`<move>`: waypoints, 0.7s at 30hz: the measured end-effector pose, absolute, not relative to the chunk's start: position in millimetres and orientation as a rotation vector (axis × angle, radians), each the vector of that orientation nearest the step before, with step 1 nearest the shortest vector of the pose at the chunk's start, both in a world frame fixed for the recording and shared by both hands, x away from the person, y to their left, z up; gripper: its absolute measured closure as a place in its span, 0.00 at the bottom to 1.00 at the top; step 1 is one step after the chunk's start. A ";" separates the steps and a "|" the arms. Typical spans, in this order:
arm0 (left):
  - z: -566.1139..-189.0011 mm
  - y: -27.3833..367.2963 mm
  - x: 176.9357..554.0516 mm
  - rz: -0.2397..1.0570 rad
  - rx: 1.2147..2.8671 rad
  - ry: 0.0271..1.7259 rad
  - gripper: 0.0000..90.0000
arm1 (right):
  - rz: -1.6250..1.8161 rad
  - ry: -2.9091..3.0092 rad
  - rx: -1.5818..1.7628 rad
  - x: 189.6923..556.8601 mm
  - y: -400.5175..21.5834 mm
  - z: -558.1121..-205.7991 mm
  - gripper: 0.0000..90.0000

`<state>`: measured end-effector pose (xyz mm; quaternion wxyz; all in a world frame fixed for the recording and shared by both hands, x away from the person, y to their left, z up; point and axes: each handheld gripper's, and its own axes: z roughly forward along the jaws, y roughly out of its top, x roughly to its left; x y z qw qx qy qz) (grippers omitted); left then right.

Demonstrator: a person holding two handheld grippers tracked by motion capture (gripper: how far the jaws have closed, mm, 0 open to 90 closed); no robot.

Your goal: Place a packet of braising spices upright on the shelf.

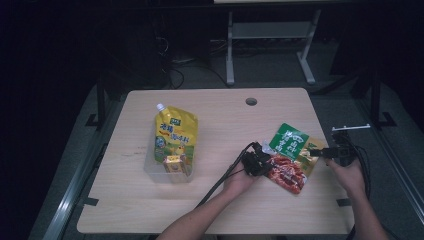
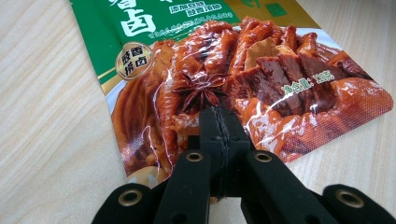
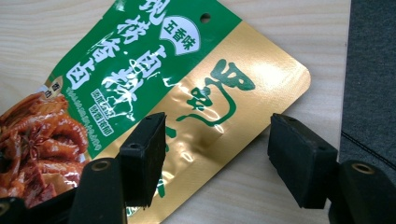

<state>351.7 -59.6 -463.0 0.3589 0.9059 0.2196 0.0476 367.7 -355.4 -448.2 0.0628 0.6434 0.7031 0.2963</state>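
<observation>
The wooden table [image 1: 210,210] held the green-and-red food pouch [image 1: 290,157] near its right edge, its near edge hidden under the left gripper [image 2: 218,122], which pinched it; the right gripper [image 3: 217,156] stood spread over the gold corner

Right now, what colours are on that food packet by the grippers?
The food packet is green, gold and red-brown, clearest in the right gripper view.

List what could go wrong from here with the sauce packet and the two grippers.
1. The left gripper is shut on the lower edge of the sauce packet by a narrow strip of film; a pull might slip it free or crease it.
2. The right gripper stands open over the packet's gold corner, which lies flat on the table; closing could pinch air or push the packet.
3. That corner lies near the table's right edge, so a shove might slide it off.
</observation>
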 end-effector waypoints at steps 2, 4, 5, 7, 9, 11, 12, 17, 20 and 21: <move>-463.7 -60.2 350.8 0.132 2.330 0.569 1.00 | 0.901 2.117 1.959 368.4 -355.9 -449.6 0.40; -463.1 -60.9 349.6 0.141 2.340 0.563 1.00 | 0.904 2.112 1.976 368.5 -356.8 -451.1 0.40; -463.1 -60.9 349.6 0.141 2.340 0.563 1.00 | 0.904 2.112 1.976 368.5 -356.8 -451.1 0.40; -463.5 -60.7 349.8 0.137 2.341 0.563 1.00 | 0.908 2.110 1.980 368.7 -356.6 -453.4 0.41; -463.4 -61.0 349.5 0.140 2.345 0.562 1.00 | 0.908 2.110 1.988 369.0 -356.3 -453.9 0.41; -463.2 -61.1 349.4 0.141 2.346 0.562 1.00 | 0.907 2.106 1.991 369.4 -356.0 -454.0 0.42; -463.4 -61.1 349.3 0.143 2.345 0.561 1.00 | 0.908 2.106 1.993 369.5 -356.1 -454.0 0.42; -463.1 -61.4 349.6 0.148 2.352 0.555 1.00 | 0.926 2.102 2.005 369.8 -356.4 -454.8 0.45; -463.1 -61.9 349.3 0.152 2.352 0.556 1.00 | 0.915 2.089 2.011 369.3 -358.2 -454.7 0.45; -463.2 -61.8 349.4 0.152 2.350 0.555 1.00 | 0.923 2.081 2.021 369.0 -359.7 -454.8 0.45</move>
